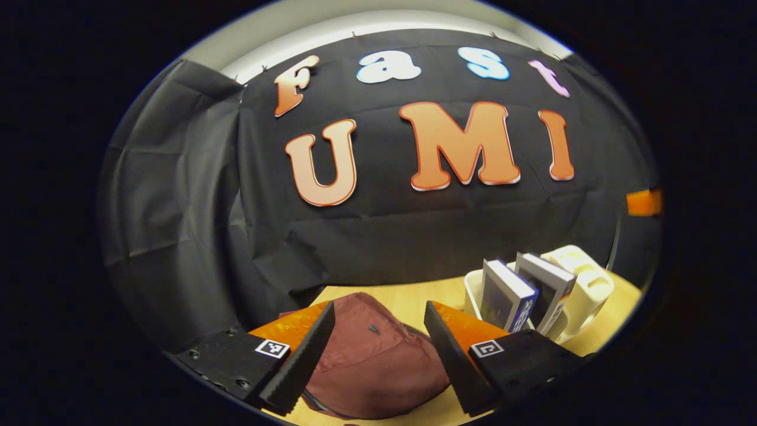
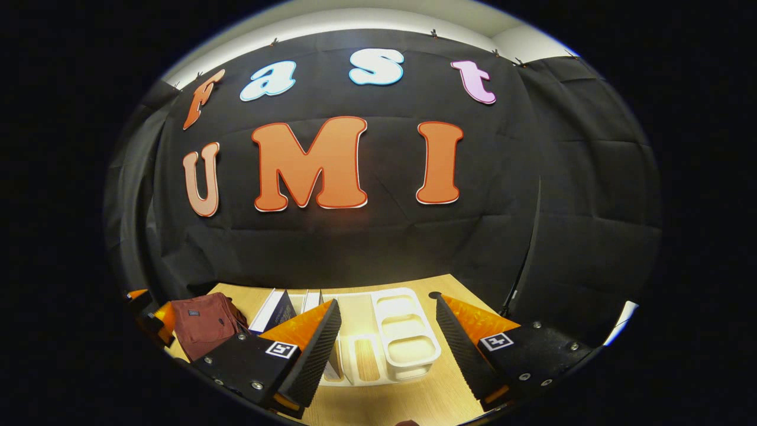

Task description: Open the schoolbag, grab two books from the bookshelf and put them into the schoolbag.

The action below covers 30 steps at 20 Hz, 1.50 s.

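Note:
A dark red schoolbag (image 1: 372, 361) lies on the wooden table, right under my left gripper (image 1: 378, 355), which hangs open above it with nothing between its fingers. To its right two books (image 1: 507, 296) stand leaning in a cream bookshelf rack (image 1: 582, 284). In the right gripper view the same rack (image 2: 402, 331) sits ahead of my right gripper (image 2: 387, 346), open and empty, with the books (image 2: 275, 310) at the rack's left end and the schoolbag (image 2: 204, 322) farther left. The other gripper (image 2: 148, 313) shows beside the bag at the left edge.
The wooden table (image 2: 449, 378) ends at the black cloth wall behind the rack. The rack has several empty cream compartments on its right side. A dark upright pole (image 2: 529, 254) stands at the table's back right corner.

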### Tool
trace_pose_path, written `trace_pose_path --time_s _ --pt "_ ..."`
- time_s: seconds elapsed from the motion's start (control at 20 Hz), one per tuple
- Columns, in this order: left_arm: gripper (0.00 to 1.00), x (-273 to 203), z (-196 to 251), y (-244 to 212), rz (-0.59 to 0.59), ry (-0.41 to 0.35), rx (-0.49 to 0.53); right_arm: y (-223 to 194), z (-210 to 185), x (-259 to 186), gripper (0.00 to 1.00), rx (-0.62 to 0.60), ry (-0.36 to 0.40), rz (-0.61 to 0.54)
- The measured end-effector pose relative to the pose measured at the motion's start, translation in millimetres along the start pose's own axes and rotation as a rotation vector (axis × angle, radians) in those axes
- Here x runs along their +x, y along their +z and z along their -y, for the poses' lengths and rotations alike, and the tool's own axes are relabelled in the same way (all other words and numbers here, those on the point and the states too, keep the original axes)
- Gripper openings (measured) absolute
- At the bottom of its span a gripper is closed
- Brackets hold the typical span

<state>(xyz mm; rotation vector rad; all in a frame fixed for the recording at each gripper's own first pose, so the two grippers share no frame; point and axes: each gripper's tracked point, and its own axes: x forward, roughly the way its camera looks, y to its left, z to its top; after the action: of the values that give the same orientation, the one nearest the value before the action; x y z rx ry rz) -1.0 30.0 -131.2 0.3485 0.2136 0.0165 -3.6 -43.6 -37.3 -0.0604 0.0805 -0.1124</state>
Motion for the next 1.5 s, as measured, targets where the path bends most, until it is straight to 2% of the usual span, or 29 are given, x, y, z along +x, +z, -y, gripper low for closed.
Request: trace_pose_path --time_s 0.35,0.55,0.75,0.95,1.3,1.4,1.45,1.5 --pt "0.95 -7 49 -84 -0.128 -0.086 0.326 -17 22 2 0.96 0.0 -0.013 -0.046" --pt "0.96 -20 54 -151 -0.312 -0.077 0.46 -28 40 3 0.96 -0.004 -0.033 -0.082" --pt "0.98 -18 67 -200 -0.41 -0.104 0.509 -36 55 3 0.96 -0.007 -0.051 -0.115" --pt "0.98 -12 75 -222 -0.445 -0.123 0.578 -43 61 7 0.96 0.004 -0.053 -0.143" --pt "0.97 9 62 -252 -0.534 -0.103 0.596 -54 62 11 0.96 0.078 -0.036 -0.196" --pt "0.98 12 63 -253 -0.538 -0.12 0.582 -51 62 11 0.96 0.065 -0.036 -0.187" --pt "0.94 10 66 -254 -0.546 -0.135 0.576 -51 61 11 0.96 0.058 -0.035 -0.181" --pt "1.0 8 68 -253 -0.552 -0.146 0.575 -49 60 10 0.96 0.055 -0.032 -0.178"
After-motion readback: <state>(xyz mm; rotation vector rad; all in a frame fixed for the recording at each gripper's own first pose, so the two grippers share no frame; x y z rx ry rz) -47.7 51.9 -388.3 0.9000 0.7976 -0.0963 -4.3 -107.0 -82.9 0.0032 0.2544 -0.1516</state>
